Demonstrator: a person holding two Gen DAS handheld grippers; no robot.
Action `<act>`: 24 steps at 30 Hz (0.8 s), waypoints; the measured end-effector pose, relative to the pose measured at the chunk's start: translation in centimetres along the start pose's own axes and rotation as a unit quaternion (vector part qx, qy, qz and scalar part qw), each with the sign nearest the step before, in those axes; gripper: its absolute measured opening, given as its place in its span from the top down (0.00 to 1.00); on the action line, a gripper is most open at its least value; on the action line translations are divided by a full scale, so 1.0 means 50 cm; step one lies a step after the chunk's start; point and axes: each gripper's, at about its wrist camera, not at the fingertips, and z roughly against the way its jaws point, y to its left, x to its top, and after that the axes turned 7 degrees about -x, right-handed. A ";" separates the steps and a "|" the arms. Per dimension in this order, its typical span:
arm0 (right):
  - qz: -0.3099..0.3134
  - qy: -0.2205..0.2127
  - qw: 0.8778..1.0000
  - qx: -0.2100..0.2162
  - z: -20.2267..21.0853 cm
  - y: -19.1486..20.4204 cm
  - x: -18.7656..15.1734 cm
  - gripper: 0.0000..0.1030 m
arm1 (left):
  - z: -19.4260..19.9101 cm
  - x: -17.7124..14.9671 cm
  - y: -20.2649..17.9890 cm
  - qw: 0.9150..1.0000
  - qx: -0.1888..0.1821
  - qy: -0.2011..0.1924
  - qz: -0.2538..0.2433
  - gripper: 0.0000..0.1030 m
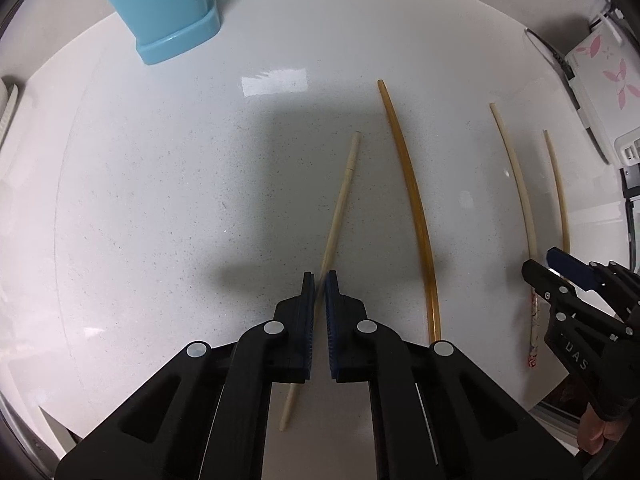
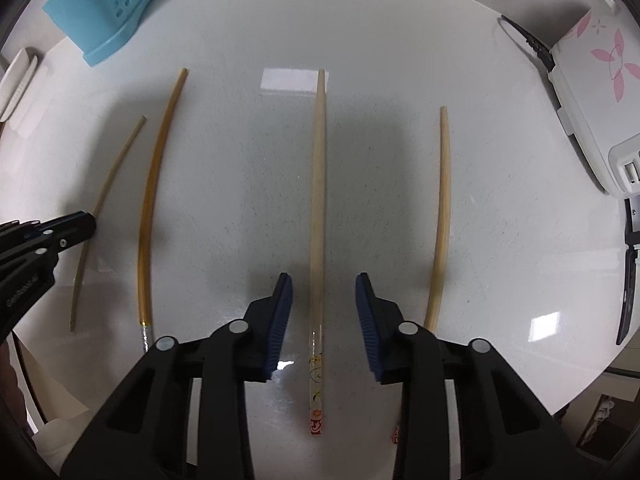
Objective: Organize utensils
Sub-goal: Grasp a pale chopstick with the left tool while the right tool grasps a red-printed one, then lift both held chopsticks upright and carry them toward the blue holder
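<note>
Several chopsticks lie side by side on a white counter [image 1: 160, 200]. Pointing straight down, my left gripper [image 1: 320, 280] is shut on a pale wooden chopstick [image 1: 340, 200], pinched between the blue pads. An amber chopstick [image 1: 412, 184] lies just to its right. In the right wrist view my right gripper [image 2: 324, 280] straddles a pale chopstick with a printed end [image 2: 319, 160]; the pads stand apart from it on both sides. Another pale chopstick [image 2: 444, 200] lies to the right. A blue perforated utensil holder [image 2: 108, 8] stands at the far left.
A white appliance with pink flowers [image 2: 592, 92] stands at the right edge with a black cable beside it. A white ribbed object [image 2: 16, 84] sits at the far left. The counter's front edge runs close below the grippers.
</note>
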 end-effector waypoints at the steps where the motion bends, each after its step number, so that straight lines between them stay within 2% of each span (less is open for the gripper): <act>1: -0.001 0.002 1.000 0.002 -0.001 0.000 0.001 0.75 | 0.001 -0.001 0.003 1.000 -0.002 0.000 0.002 0.96; 3: -0.004 0.009 1.000 0.008 -0.002 -0.001 0.005 0.84 | 0.002 -0.002 0.005 1.000 -0.004 0.000 0.000 0.97; 4: -0.006 0.014 1.000 0.012 -0.003 -0.002 0.006 0.92 | 0.003 -0.002 0.010 1.000 -0.005 0.000 0.000 0.97; 5: -0.008 0.019 1.000 0.012 -0.005 -0.002 0.008 0.94 | 0.002 -0.001 0.009 1.000 -0.006 0.001 0.000 0.97; 13: -0.018 0.030 0.999 0.013 -0.009 -0.011 0.016 0.94 | 0.007 -0.004 0.014 1.000 -0.012 -0.002 0.003 0.97; 24: -0.038 0.005 0.999 0.020 0.024 -0.020 0.008 0.94 | 0.051 0.002 0.014 0.999 -0.025 -0.022 -0.002 0.97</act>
